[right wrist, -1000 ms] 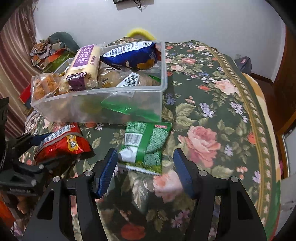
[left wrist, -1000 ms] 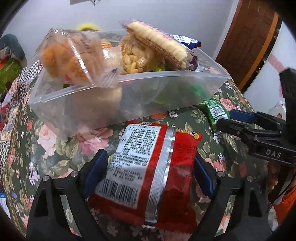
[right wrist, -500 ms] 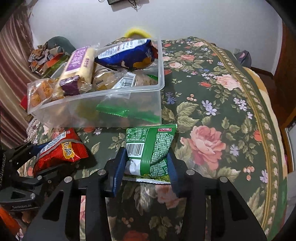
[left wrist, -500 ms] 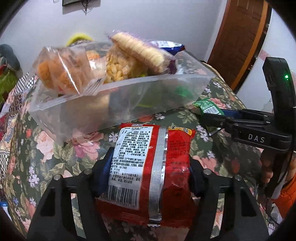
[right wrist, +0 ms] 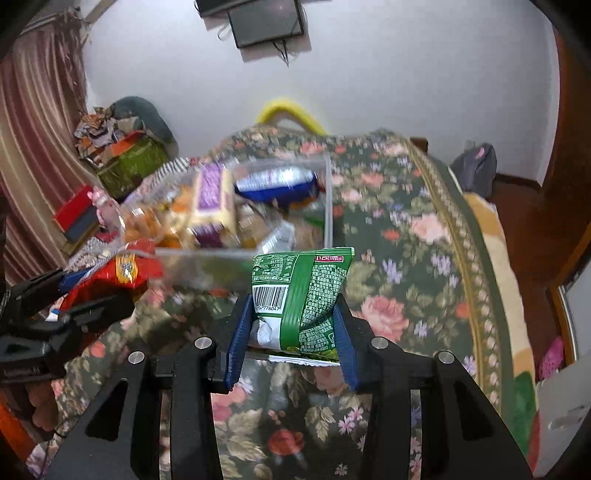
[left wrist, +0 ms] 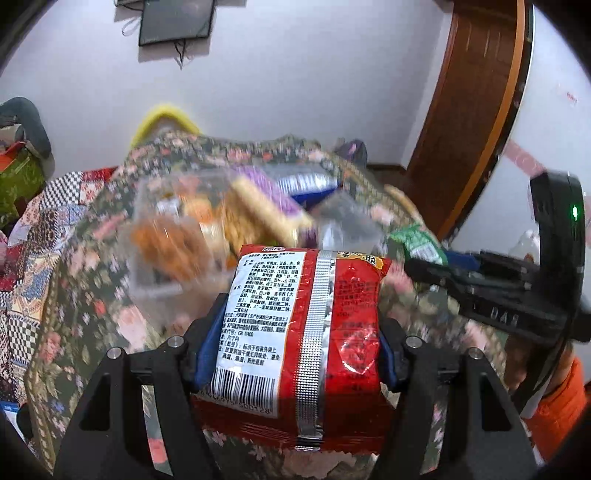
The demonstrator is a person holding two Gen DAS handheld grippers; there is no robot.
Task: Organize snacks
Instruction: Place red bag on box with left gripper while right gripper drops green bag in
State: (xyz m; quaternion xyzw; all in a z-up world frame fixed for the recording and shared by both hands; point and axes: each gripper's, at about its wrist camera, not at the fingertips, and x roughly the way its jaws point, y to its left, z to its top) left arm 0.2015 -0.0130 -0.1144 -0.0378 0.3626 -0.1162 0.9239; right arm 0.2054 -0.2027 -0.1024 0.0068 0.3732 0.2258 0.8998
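My left gripper (left wrist: 295, 332) is shut on a red snack packet (left wrist: 306, 332) and holds it lifted above the floral cloth, in front of the clear plastic bin (left wrist: 155, 284). My right gripper (right wrist: 291, 325) is shut on a green snack packet (right wrist: 306, 295), also lifted, just in front of the bin (right wrist: 328, 199). The bin holds several snacks: an orange one (left wrist: 166, 240), a purple cracker pack (right wrist: 212, 192) and a blue bag (right wrist: 277, 182). The right gripper with its green packet (left wrist: 417, 240) shows at the right in the left wrist view. The left gripper with the red packet (right wrist: 122, 273) shows at the left in the right wrist view.
The floral tablecloth (right wrist: 406, 258) covers the table, whose right edge drops off toward a wooden door (left wrist: 476, 110). Cluttered boxes and cloths (right wrist: 122, 158) sit at the back left by a curtain. A screen (right wrist: 266, 22) hangs on the white wall.
Both grippers closed on their packets and lifted them off the cloth. The views tilted up, and the bin now sits lower and farther in each.
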